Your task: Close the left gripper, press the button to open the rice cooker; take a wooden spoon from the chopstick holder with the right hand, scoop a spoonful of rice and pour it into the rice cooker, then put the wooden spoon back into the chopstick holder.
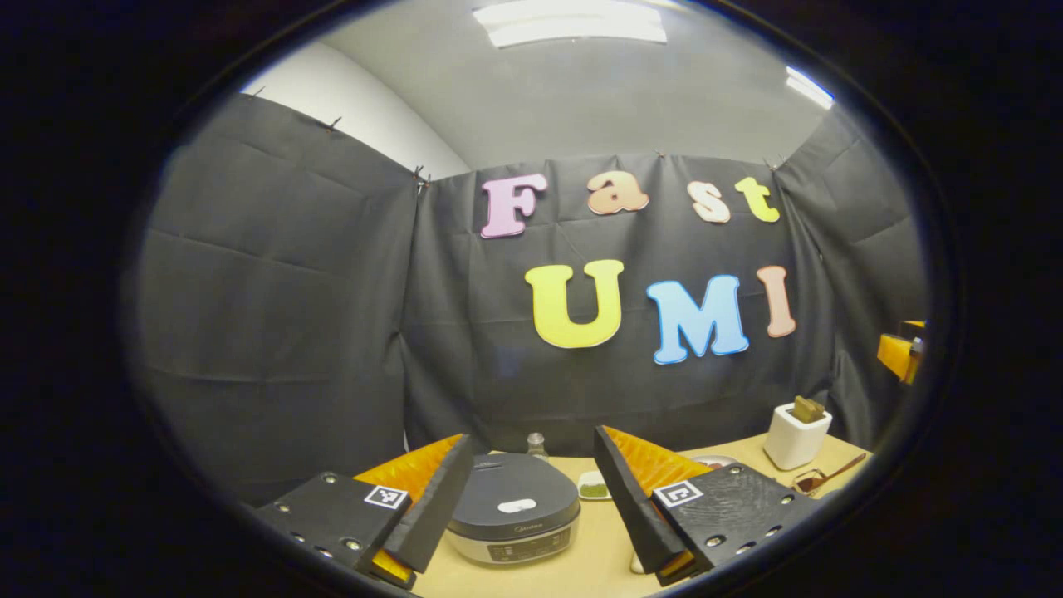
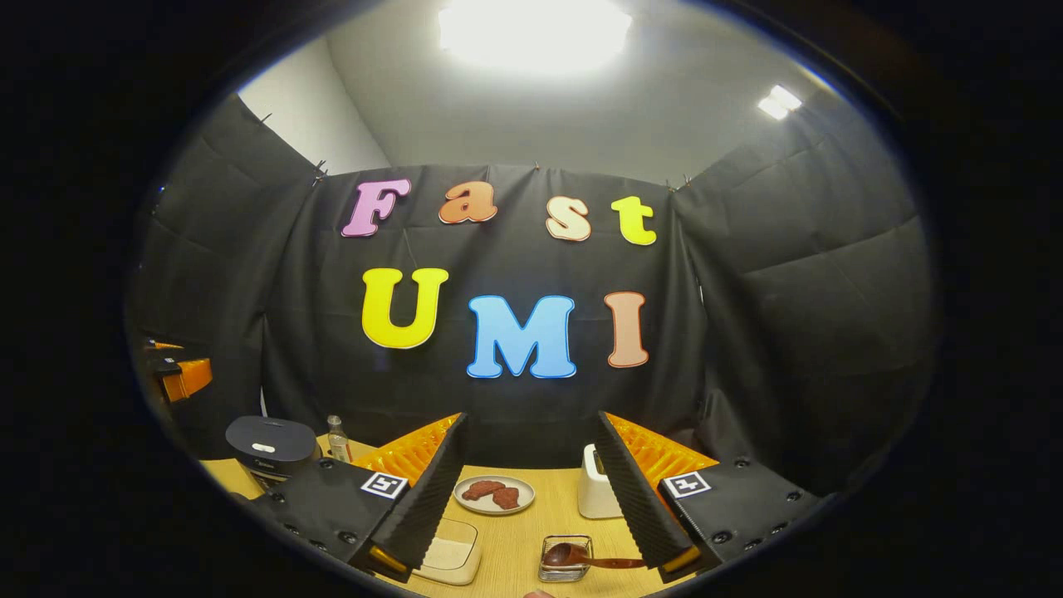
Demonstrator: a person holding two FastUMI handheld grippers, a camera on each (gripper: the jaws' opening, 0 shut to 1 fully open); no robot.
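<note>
A black-draped booth encloses a pale wooden table point(image 1: 581, 565), lit by ceiling panels. In the left gripper view, the left gripper point(image 1: 531, 515) hangs above the near edge with its fingers spread wide, the rice cooker point(image 1: 513, 519) sitting between them, lid down, its pale oblong button point(image 1: 516, 505) on top. To the right stands the white chopstick holder point(image 1: 796, 436) with something brown poking from it. In the right gripper view, the right gripper point(image 2: 531, 515) is likewise spread and pinching nothing; a wooden spoon point(image 2: 581, 556) rests across a small glass dish point(image 2: 565, 558) at the near edge, the white holder point(image 2: 596, 494) stands farther back beside its right finger, and a plate point(image 2: 495, 495) holding two reddish-brown pieces lies between the fingers.

The lid looks unopened, so the first step appears to be pending: the left fingers should be pressed together, then brought straight down on the button (a firm, centred push, so the tip does not skid across the smooth lid).

What pokes from the holder is too small to identify. The dish's contents are hard to make out, as is the pale lidded box point(image 2: 448, 555) cut off at the near edge. A small bottle point(image 1: 537, 444) stands behind the cooker.
</note>
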